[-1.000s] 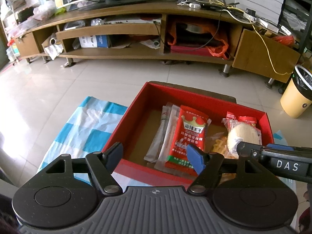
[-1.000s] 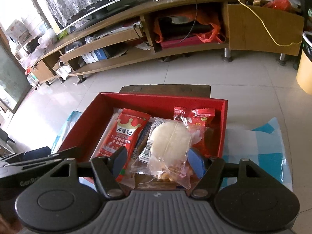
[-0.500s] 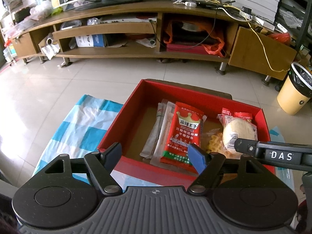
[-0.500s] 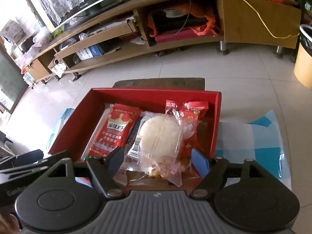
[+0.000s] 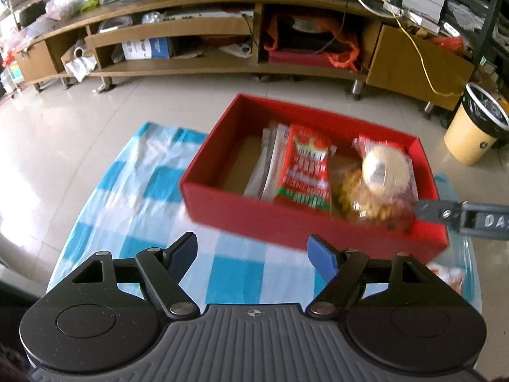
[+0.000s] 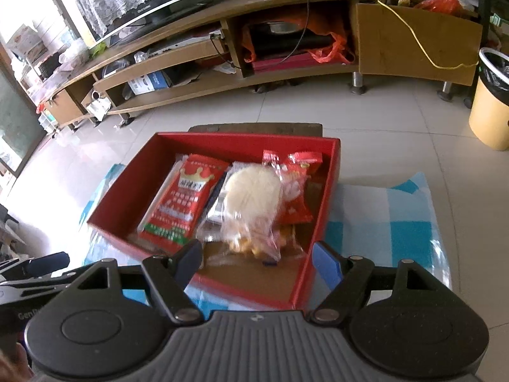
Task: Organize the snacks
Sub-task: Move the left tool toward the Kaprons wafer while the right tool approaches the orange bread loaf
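Observation:
A red box (image 5: 286, 222) on the checked cloth holds a red crown-print snack packet (image 5: 305, 165), a round white bun in clear wrap (image 5: 385, 168) and a bag of yellow crisps (image 5: 359, 197). My left gripper (image 5: 253, 246) hovers over the cloth in front of the box, its jaws opening with nothing between them. In the right wrist view the red box (image 6: 127, 191), the red packet (image 6: 187, 197) and the bun (image 6: 251, 191) lie beyond my right gripper (image 6: 257, 253), which is open and empty above the box's near corner.
A blue and white checked cloth (image 5: 143, 191) covers the low table. One small packet (image 5: 445, 273) lies on the cloth right of the box. A long wooden TV cabinet (image 5: 191, 25) stands across the tiled floor. A yellow bin (image 5: 474, 127) is at the far right.
Both grippers have drawn back from the box toward me. The right jaws have widened, and the bun packet that sat between them now lies in the box.

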The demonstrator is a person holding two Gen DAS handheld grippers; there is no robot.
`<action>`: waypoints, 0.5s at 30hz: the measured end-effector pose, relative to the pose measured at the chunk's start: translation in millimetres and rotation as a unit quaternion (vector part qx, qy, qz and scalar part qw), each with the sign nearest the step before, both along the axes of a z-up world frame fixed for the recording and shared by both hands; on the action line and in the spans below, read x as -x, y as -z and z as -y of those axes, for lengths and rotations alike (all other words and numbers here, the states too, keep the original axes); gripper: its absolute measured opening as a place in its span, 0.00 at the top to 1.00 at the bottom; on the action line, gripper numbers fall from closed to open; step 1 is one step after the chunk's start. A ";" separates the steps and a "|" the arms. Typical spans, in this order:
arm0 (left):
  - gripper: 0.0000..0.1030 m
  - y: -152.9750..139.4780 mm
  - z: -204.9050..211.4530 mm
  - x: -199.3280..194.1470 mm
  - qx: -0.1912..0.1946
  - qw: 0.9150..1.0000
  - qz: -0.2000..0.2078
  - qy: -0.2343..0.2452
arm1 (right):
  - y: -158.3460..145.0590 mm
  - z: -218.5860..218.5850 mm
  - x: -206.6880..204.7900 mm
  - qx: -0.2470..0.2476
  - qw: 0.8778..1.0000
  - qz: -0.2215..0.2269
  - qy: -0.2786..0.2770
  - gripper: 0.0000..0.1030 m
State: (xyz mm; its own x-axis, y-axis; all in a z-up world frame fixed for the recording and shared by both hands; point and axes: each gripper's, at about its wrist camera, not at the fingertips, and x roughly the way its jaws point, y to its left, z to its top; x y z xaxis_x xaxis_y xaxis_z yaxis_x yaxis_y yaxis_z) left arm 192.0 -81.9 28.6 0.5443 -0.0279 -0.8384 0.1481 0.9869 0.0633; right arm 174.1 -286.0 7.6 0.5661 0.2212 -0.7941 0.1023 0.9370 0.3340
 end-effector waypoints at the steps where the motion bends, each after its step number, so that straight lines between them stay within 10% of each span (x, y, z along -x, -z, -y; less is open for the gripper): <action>1: 0.20 0.9 -2.3 4.4 -0.003 1.000 -0.003 0.001 | -0.4 0.8 5.6 0.001 1.000 -0.001 -0.002 0.28; 15: 0.17 39.3 -12.4 26.1 -0.030 0.996 -0.050 0.064 | -4.8 18.3 71.5 -0.018 1.000 -0.010 0.017 0.27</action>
